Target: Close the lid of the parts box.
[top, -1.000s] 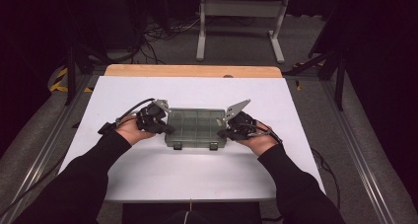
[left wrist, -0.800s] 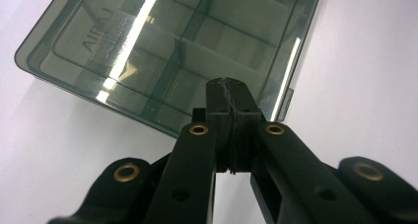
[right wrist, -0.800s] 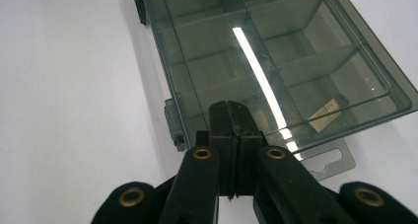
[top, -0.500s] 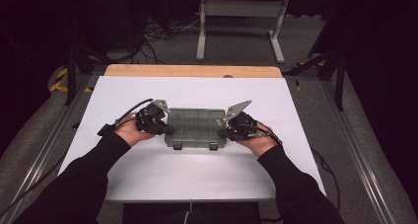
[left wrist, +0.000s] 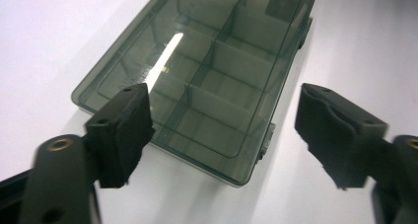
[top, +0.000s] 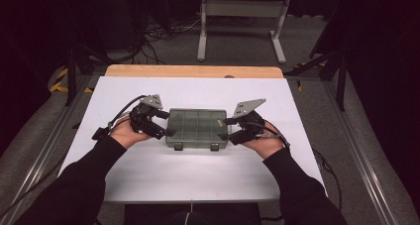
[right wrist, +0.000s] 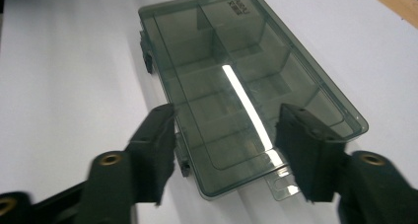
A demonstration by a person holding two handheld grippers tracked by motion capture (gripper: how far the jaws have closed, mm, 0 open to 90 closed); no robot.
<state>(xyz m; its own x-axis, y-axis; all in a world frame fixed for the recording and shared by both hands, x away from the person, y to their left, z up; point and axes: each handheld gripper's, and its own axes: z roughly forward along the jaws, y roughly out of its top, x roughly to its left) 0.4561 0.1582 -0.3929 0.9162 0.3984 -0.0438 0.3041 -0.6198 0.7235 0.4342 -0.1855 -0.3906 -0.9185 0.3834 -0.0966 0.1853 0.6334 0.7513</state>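
Room dark; overhead light falls on the white table [top: 148,170], brightest at its middle. Soft shadow along the near side of the smoky plastic box [top: 197,127]. Bright glare streak on the lid in both gripper views. Near jaws blurred, slightly smeared; far corners dim, grainy.

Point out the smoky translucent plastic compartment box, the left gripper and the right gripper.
Smoky translucent plastic compartment box [top: 197,126]: high view, lid centre.
Left gripper [top: 167,124]: high view, between its fingertips.
Right gripper [top: 224,128]: high view, between its fingertips.

No legible text on box [right wrist: 246,86].
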